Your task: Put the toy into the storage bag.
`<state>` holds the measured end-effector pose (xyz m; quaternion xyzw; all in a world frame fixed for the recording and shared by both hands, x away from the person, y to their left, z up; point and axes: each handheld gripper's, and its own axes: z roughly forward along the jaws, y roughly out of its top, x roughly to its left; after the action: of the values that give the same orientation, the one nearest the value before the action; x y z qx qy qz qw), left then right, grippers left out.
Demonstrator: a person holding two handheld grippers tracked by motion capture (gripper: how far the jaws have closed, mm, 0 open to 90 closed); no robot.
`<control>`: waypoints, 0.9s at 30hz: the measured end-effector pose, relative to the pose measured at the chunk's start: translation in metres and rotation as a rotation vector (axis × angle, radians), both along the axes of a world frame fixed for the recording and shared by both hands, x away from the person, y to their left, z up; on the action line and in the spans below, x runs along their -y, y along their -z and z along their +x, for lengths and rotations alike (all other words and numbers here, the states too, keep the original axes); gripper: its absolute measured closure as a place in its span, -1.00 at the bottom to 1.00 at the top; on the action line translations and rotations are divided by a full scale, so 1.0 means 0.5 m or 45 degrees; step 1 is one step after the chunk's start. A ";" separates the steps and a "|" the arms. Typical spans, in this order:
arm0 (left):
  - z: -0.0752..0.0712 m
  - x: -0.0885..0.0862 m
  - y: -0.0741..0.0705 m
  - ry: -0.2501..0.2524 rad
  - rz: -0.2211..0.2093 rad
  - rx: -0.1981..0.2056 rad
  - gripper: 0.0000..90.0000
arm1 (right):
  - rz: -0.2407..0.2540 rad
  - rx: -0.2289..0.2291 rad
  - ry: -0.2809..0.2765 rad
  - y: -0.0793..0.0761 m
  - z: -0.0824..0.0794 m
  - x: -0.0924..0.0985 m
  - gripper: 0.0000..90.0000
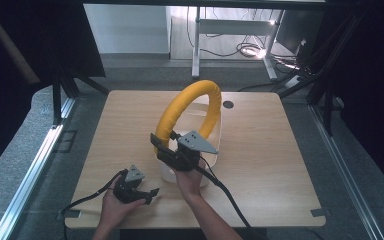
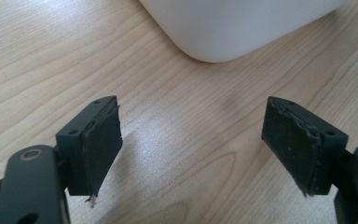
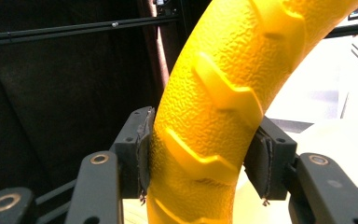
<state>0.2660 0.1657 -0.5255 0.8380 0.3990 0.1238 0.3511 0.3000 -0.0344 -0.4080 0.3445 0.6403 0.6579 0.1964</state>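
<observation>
The wooden tabletop [image 1: 260,150] carries a white bin [image 1: 215,145] near its middle, and a big yellow ring [image 1: 190,102] with raised tread-like ridges stands upright over it, its lower part down at the bin. The right gripper [image 1: 172,150] has the ring's left side clamped between its pads; in the right gripper view the rubber presses on both flanks of the pebbled tube [image 3: 214,116]. The left gripper [image 1: 147,194] rests low on the tabletop just in front of the bin, jaws spread wide with nothing between them but bare wood, and the bin's rounded corner [image 2: 223,32] lies ahead of it.

My worry is the ring first. It is tall and held on one side only, so I judge it could swing or twist in the pads, which grip a curved, ridged surface. If it tips, its weight may drag the light-looking bin across the tabletop or lever it up, since nothing steadies the bin. The worn pad edges on the left gripper [image 2: 102,144] look frayed, which may weaken any hold it takes.

I cannot see whether the ring's bottom rests inside the bin or hangs free; the right hand [image 1: 190,180] covers that spot. The bin's inside is mostly hidden too.
</observation>
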 end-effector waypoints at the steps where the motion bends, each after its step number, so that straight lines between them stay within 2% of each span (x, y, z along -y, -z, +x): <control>1: 0.000 0.000 0.000 0.000 0.000 0.000 -0.55 | -0.002 -0.001 0.000 0.000 0.000 0.000 0.06; 15: 0.000 0.001 0.000 0.002 0.000 -0.001 -0.55 | -0.078 -0.026 0.009 0.012 -0.005 -0.005 0.06; 18: 0.000 0.001 0.000 0.001 0.000 -0.002 -0.55 | -0.120 -0.045 0.007 0.016 -0.006 -0.006 0.06; 27: 0.000 0.002 0.001 -0.003 0.000 -0.010 -0.55 | -0.152 -0.065 0.018 0.022 -0.012 -0.006 0.07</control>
<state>0.2658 0.1648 -0.5262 0.8379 0.4014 0.1210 0.3495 0.2940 -0.0315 -0.4193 0.3533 0.6806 0.6082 0.2050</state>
